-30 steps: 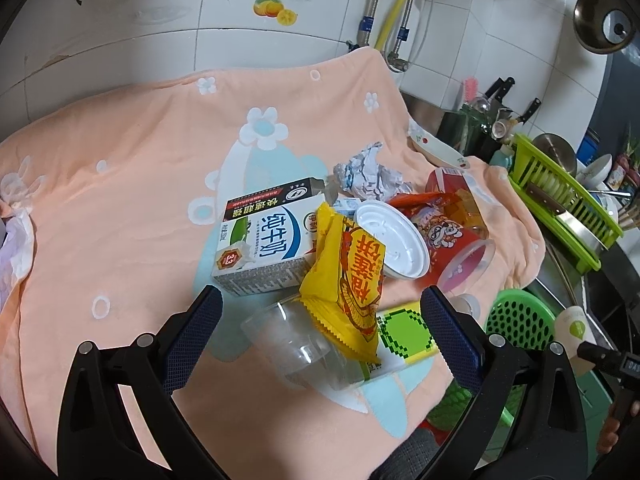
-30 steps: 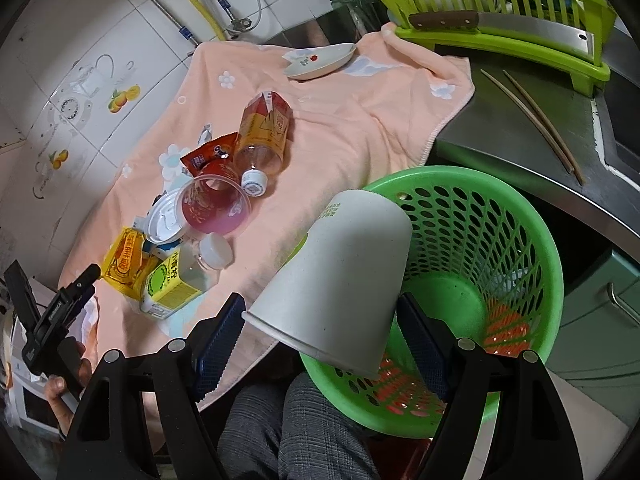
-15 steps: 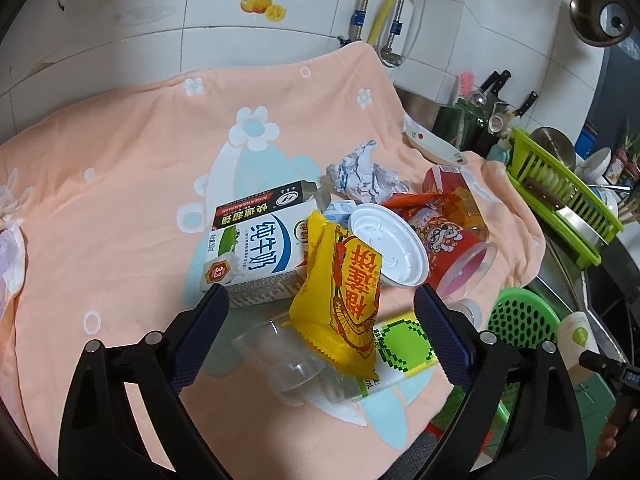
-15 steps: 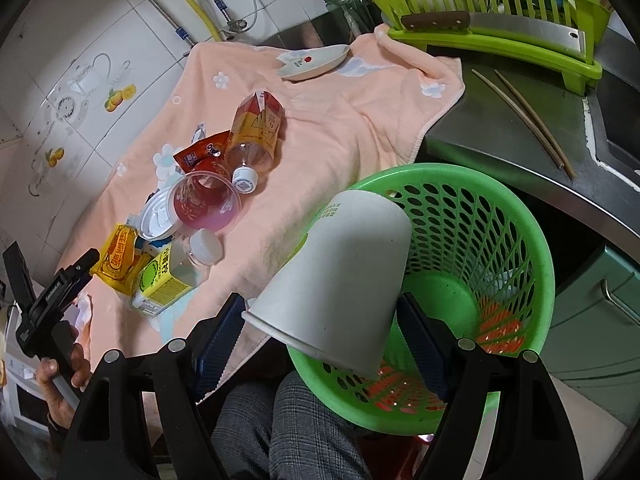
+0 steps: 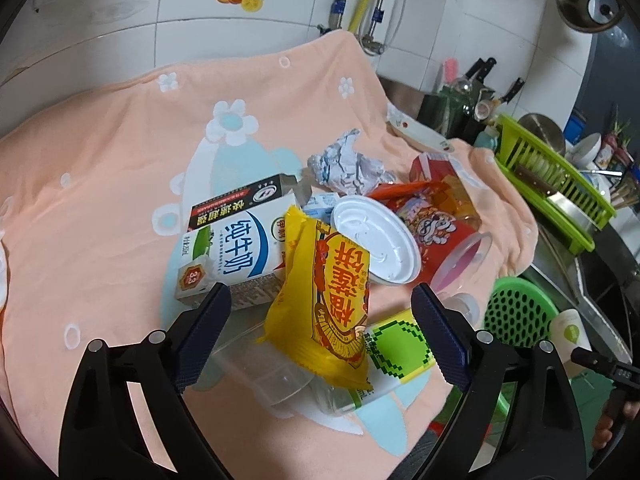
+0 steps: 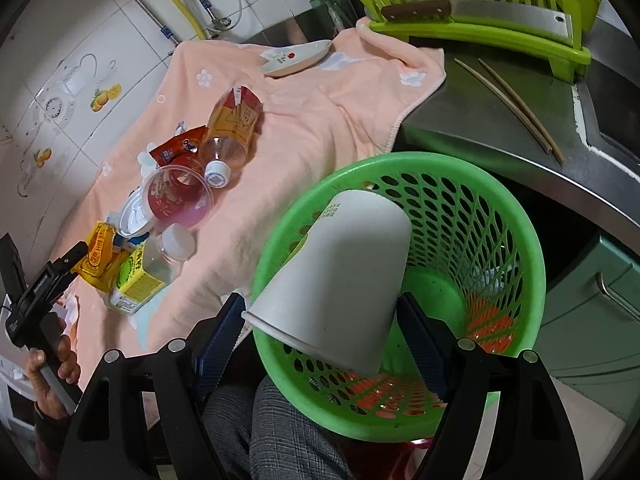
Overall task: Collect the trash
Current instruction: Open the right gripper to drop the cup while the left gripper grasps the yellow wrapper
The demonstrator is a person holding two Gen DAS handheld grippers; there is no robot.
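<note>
Peach cloth (image 5: 100, 184), soft and dotted with white flowers, covers the table, and shiny white tiles rise behind it.

Closest in the right wrist view, the right tongs (image 6: 320, 320) pinch a white paper cup (image 6: 336, 276), smooth and cone-shaped, with its open rim toward the camera. It hangs over a round green basket (image 6: 500, 216) made of plastic with many holes. Something orange lies at the bottom of the basket, but it is hard to make out through the holes.

In the left wrist view, the left tongs (image 5: 320, 336) are spread wide with nothing pinched, though their jaws have just been closing a little. Between them lies a crinkly yellow wrapper (image 5: 324, 304) on a clear plastic cup (image 5: 272, 376). A clear bottle with a green label (image 5: 396, 348) lies just beside it, partly hidden under the wrapper.

Next come a white milk box (image 5: 236, 252), a round white lid (image 5: 376, 240) and a see-through red cup (image 5: 444, 236) on its side. Behind them is a crumpled paper ball (image 5: 348, 168).

Far back, a bright green dish rack (image 6: 480, 4) holds a big knife (image 6: 472, 14). Two thin chopsticks (image 6: 512, 104) lie on the grey metal beside it.
</note>
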